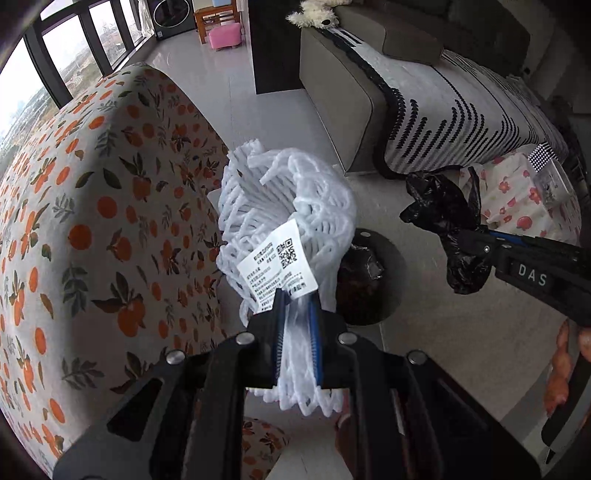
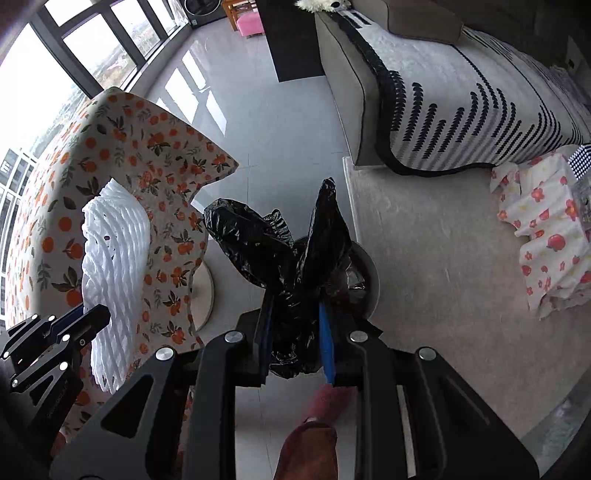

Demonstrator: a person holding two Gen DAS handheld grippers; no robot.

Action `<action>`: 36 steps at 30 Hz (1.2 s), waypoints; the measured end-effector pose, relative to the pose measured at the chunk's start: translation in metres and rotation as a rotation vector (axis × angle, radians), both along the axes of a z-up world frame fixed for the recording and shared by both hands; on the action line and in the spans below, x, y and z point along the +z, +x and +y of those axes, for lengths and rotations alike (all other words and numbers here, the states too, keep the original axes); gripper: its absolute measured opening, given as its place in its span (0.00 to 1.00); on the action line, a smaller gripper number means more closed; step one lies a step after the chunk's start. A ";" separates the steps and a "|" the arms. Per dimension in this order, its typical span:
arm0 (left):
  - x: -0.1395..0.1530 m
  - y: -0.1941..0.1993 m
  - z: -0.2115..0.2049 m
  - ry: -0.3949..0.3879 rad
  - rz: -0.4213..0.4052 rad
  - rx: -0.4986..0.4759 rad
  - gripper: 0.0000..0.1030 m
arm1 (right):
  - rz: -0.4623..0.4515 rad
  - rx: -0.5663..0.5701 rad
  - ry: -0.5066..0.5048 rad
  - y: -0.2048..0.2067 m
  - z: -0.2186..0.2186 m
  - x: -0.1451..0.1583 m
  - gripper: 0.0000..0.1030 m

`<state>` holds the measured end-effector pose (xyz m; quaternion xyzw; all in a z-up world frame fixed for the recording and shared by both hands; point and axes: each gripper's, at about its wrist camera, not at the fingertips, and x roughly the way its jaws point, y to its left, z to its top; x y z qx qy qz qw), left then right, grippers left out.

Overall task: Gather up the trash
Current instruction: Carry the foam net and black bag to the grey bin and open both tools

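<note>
My left gripper [image 1: 297, 306] is shut on a white foam fruit net [image 1: 288, 206] with a paper QR label [image 1: 279, 267], held in the air beside the table. It also shows in the right wrist view [image 2: 114, 266]. My right gripper [image 2: 295, 314] is shut on a crumpled black plastic bag [image 2: 273, 251], held above a round dark trash bin [image 2: 365, 280] on the floor. In the left wrist view the black bag [image 1: 447, 221] hangs from the right gripper [image 1: 471, 245], right of the bin [image 1: 369, 280].
A table with an orange-print cloth [image 1: 92, 221] fills the left. A grey sofa with a striped throw [image 1: 443, 118] stands behind on a beige rug [image 2: 443, 277]. A flower-print cloth [image 2: 546, 229] lies at right. A pink stool [image 1: 223, 35] is far back.
</note>
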<state>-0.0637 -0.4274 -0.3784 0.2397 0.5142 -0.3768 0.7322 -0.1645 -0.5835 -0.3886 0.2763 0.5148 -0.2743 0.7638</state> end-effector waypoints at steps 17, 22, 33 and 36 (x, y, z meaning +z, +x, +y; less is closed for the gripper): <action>-0.177 -0.025 -0.098 0.093 0.051 -0.083 0.13 | 0.016 -0.015 0.157 0.005 -0.079 -0.187 0.56; -0.183 -0.036 -0.122 0.080 0.057 -0.125 0.14 | 0.027 -0.045 0.150 -0.015 -0.087 -0.183 0.56; -0.189 -0.044 -0.147 0.065 0.056 -0.162 0.69 | 0.052 -0.098 0.096 -0.052 -0.093 -0.159 0.56; -0.179 -0.042 -0.139 0.072 0.057 -0.155 0.69 | 0.050 -0.086 0.075 -0.051 -0.086 -0.147 0.56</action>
